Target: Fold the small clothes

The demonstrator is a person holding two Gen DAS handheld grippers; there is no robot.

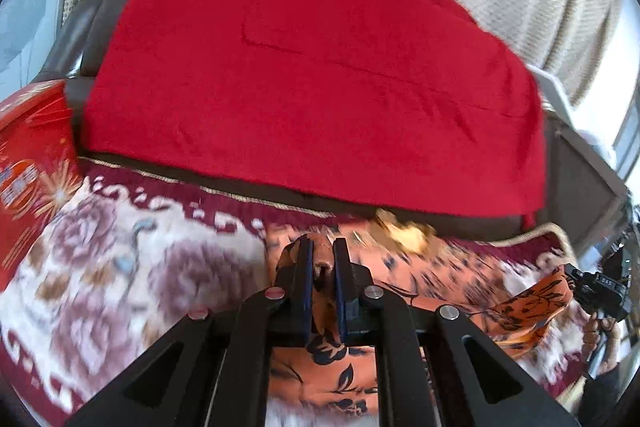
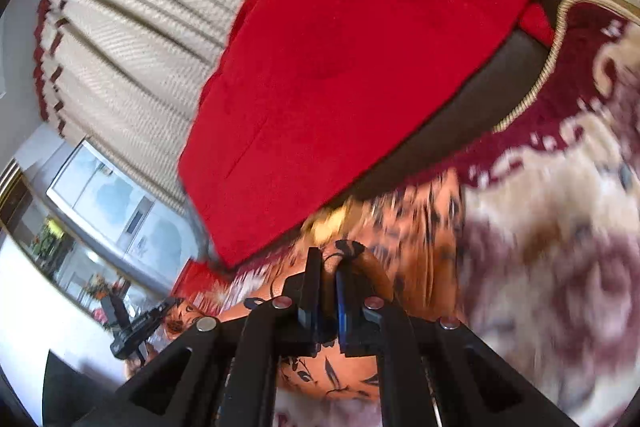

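An orange garment with a dark leaf print (image 1: 404,275) lies on a floral blanket, blurred by motion. My left gripper (image 1: 323,251) is shut on a fold of the orange garment. In the left wrist view my right gripper (image 1: 576,277) shows at the far right, holding another corner of the garment. In the right wrist view my right gripper (image 2: 329,261) is shut on the orange garment (image 2: 416,227), which spreads ahead and below it. My left gripper (image 2: 166,307) shows at the lower left there, holding the far end.
A floral maroon and cream blanket (image 1: 132,259) covers the seat; it also shows in the right wrist view (image 2: 560,219). A red cloth (image 1: 312,75) drapes the dark sofa back. A red printed box (image 1: 28,155) sits at left. Cream curtains (image 2: 132,39) hang behind.
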